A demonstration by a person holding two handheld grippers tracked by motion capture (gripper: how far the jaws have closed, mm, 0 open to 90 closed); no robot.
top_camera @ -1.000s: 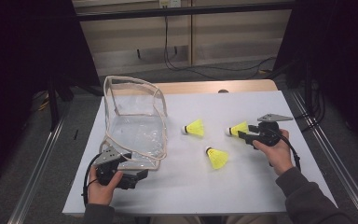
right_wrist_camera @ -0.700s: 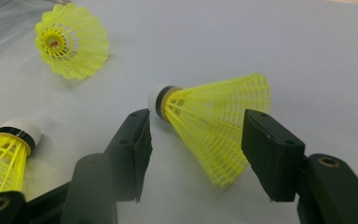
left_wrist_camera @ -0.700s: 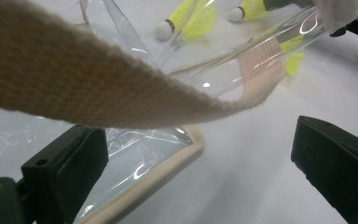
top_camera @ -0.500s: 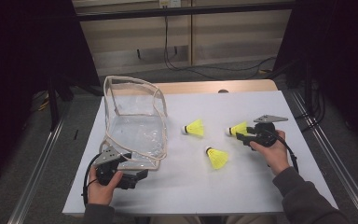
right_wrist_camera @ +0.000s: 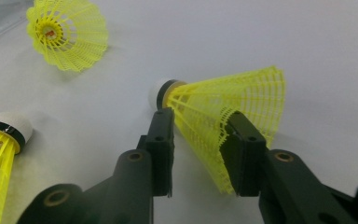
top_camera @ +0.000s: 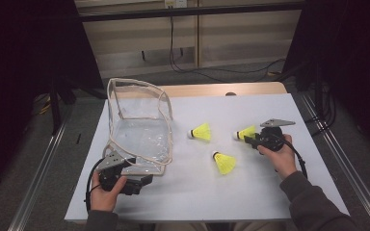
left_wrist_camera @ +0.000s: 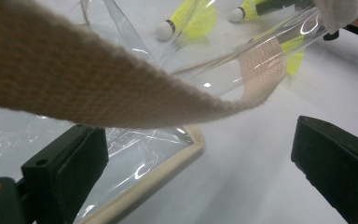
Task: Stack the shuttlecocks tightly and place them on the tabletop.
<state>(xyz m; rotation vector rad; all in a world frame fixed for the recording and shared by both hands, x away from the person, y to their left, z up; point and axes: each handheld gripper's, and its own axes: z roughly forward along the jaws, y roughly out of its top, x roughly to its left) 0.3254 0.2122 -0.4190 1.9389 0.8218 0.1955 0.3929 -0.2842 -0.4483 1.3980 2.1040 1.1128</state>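
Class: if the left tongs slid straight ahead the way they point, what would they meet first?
Probably the beige strap of the clear bag, draped just ahead of the left tongs; depth is unclear.

white table [top_camera: 270, 202], grey floor [top_camera: 33, 159], dark room, cables [top_camera: 192, 67] behind

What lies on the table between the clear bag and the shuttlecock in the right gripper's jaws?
In the high view, another yellow shuttlecock lies between the clear bag and the gripped shuttlecock; the white table is otherwise bare there.
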